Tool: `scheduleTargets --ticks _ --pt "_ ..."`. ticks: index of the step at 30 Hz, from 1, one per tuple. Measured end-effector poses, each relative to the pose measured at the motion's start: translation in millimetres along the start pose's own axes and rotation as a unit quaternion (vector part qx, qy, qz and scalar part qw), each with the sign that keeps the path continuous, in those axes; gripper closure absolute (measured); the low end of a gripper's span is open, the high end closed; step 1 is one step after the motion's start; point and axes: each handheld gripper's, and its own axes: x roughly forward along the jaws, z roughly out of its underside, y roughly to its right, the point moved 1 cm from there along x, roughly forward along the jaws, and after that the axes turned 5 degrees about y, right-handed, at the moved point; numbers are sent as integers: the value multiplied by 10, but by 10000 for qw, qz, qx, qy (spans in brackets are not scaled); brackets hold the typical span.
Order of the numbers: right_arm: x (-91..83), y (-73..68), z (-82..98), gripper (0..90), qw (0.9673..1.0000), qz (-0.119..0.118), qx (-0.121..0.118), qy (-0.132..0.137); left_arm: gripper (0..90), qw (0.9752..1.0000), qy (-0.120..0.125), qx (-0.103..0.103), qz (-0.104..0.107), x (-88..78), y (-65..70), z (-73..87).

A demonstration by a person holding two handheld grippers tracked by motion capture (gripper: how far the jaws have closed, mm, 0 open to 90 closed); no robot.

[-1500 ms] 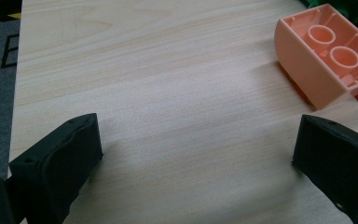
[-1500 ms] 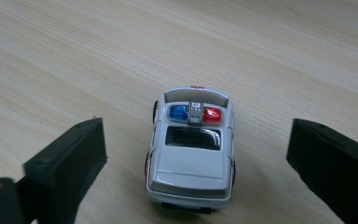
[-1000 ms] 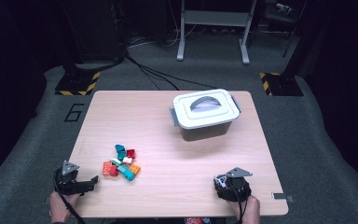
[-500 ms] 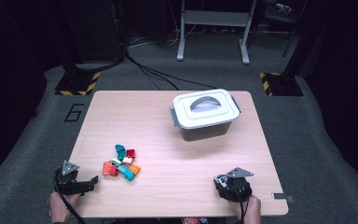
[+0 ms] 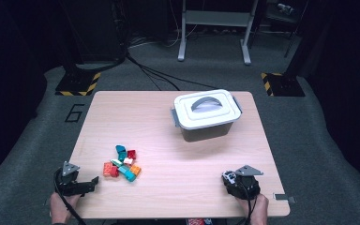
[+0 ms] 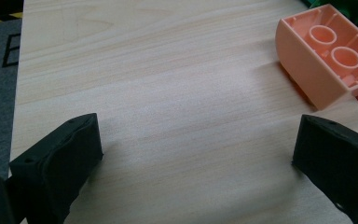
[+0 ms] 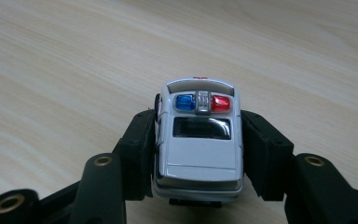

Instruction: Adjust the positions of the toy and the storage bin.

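Right tool (image 7: 198, 154) clamped on one toy police car (image 7: 198, 140); left tool (image 6: 191, 158) apart, unladen.

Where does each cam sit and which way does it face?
High view: above the near table edge, facing forward and down on the table; both hands, left gripper, right gripper.
Left gripper view: on that gripper, low over the wood; open jaws, pink block ahead.
Right gripper view: on that gripper, along its jaws shut on a toy police car.
Shared: the car in high and right gripper views.
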Motion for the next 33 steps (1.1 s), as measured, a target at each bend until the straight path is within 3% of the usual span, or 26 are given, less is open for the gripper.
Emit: scheduleTargets --ticks 14,21,28,29,31,33 --pt "45 403 -98 485 9987 482 143 29 8 10000 -2 2 0 0 -1 0" --pt "93 530 -118 484 9975 640 311 -57 8 10000 0 -3 -4 0 0 0" --pt "156 589 -58 474 9971 543 514 -117 8 10000 -2 4 -2 0 -1 0" --pt "154 580 -64 451 9967 544 573 -164 8 10000 -2 4 -3 0 -1 0" --pt "159 595 -75 314 9966 620 492 -212 8 10000 -2 5 -3 0 -2 0" --pt "140 604 -89 260 9968 575 530 -162 8 10000 -1 5 -2 0 -2 0"
